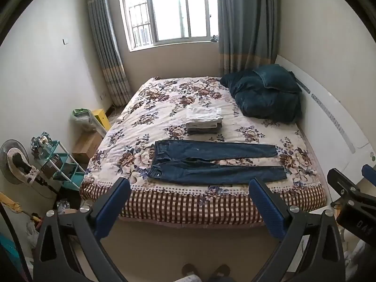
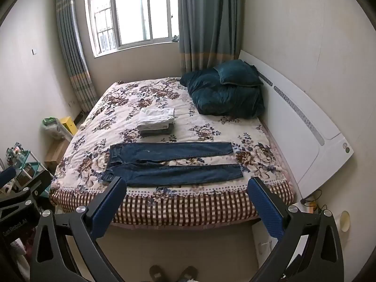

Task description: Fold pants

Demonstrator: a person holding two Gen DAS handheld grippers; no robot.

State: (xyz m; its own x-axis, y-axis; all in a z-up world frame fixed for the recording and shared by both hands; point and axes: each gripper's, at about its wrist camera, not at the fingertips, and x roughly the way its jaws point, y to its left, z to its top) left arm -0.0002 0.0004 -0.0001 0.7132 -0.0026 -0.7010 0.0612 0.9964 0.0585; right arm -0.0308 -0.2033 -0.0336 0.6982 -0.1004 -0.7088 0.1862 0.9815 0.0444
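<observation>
Pants of dark blue denim lie spread flat near the front edge of the bed with the flowered cover, and nothing of the fold is begun yet. I go from left to right. At the left is the waistband, with the two halves a little apart. From there both legs run across the cover to the right, one behind the other, with a narrow gap between them. The hems end at the right, near the white headboard. Behind the pants sits a small pile of folded white and grey clothes, and further back to the right a dark green velvet quilt with a pillow.

My left gripper hangs in front of the bed, jaws spread wide, nothing between them. My right gripper is the same: wide apart, empty, not touching the cloth.

I judge that denim is rather heavy and soft; it will hang down when lifted but it keeps a crease well and is not slippery. I would take the near leg by the waistband corner with the left tool and by the hem with the right, where the cloth is thick, and lay it over the far leg.
</observation>
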